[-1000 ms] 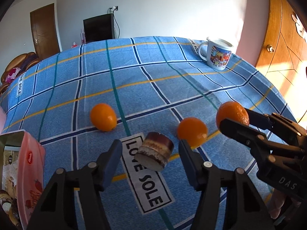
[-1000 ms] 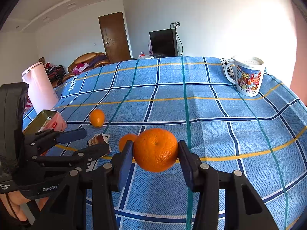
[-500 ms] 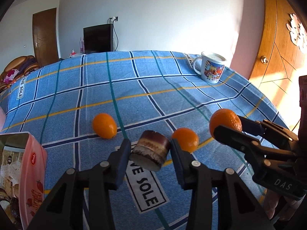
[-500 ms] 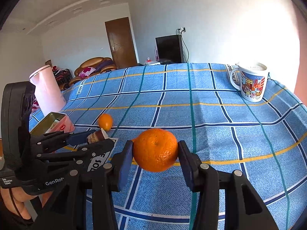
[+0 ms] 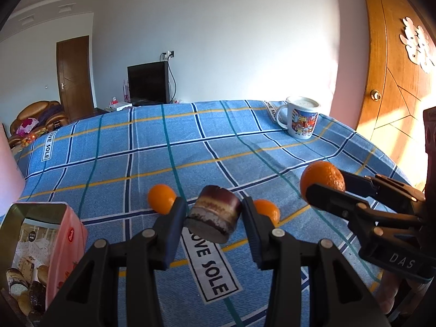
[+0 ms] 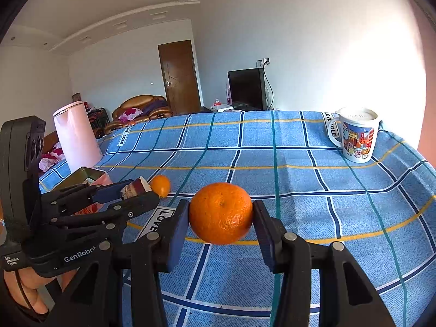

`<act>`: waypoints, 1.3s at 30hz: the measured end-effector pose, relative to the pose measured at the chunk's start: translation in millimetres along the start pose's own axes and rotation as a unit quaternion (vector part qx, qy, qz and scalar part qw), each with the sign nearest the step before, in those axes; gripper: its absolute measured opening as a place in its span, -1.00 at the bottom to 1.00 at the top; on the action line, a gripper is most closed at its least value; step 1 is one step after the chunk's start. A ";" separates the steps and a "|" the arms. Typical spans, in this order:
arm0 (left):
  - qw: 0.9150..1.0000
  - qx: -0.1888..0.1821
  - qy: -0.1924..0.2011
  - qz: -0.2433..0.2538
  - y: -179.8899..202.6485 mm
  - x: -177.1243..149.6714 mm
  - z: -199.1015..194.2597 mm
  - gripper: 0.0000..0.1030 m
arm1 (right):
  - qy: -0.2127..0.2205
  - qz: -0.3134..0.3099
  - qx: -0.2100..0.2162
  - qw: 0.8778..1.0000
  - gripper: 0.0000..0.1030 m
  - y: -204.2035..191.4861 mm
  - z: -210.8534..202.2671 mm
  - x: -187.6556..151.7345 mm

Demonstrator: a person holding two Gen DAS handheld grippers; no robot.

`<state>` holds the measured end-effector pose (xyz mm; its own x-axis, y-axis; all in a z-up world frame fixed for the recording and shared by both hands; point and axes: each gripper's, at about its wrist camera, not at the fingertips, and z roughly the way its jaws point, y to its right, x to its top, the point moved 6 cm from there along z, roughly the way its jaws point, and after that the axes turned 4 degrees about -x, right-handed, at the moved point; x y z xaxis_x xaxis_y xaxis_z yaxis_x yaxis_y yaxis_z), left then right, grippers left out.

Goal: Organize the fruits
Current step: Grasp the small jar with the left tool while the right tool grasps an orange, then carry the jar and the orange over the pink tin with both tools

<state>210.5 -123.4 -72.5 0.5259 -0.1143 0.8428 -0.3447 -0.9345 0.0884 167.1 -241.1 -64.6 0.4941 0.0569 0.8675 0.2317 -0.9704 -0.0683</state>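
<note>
the left gripper (image 5: 214, 218) is clenched on a small round layered cake with a dark chocolate top (image 5: 214, 214), held tilted and clear of the blue checked tablecloth (image 5: 163, 150). the right gripper (image 6: 220, 218) is clenched on a large round orange (image 6: 220, 213), gripped at both sides and raised above the cloth; the same fruit shows at the right of the left wrist view. two smaller oranges lie on the cloth: the left small orange (image 5: 161, 199) sits just beyond the left finger of the left gripper, and the right small orange (image 5: 265, 210) sits just beyond its right finger, partly hidden by it. a pink rectangular tin (image 5: 54, 248), open at the top, stands at the near left corner, with what look like pastries beside its base. a white printed mug (image 6: 355, 133) stands at the far right of the table, well apart from the fruit. a pale pink cylindrical jug (image 6: 76, 133) stands at the far left, behind the tin.
</note>
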 end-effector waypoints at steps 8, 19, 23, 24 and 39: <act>1.000 0.006 0.025 0.003 0.0 1.3 -10.2 -0.14 | 0.021 -0.005 0.000 1.000 -0.05 -1.7 -7.9 1.6; 0.998 0.014 0.054 0.010 2.4 3.9 -21.3 -0.14 | 0.043 -0.011 0.000 0.999 -0.05 -4.1 -16.6 4.2; 0.998 0.018 0.064 0.012 2.0 4.1 -25.4 -0.14 | 0.053 -0.014 -0.002 0.999 -0.05 -6.1 -20.8 4.1; 0.998 0.020 0.066 0.012 1.8 4.2 -26.3 -0.14 | 0.055 -0.015 -0.003 0.998 -0.05 -6.5 -21.5 4.4; 0.996 0.050 0.067 0.007 -14.9 -3.3 -41.3 -0.14 | 0.057 -0.029 -0.002 0.998 -0.05 -19.4 -18.7 7.0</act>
<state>181.8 -95.2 -54.8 0.4099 -0.0884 0.9078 -0.2687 -0.9628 0.0276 150.4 -226.2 -48.0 0.3813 0.0853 0.9205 0.2524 -0.9675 -0.0149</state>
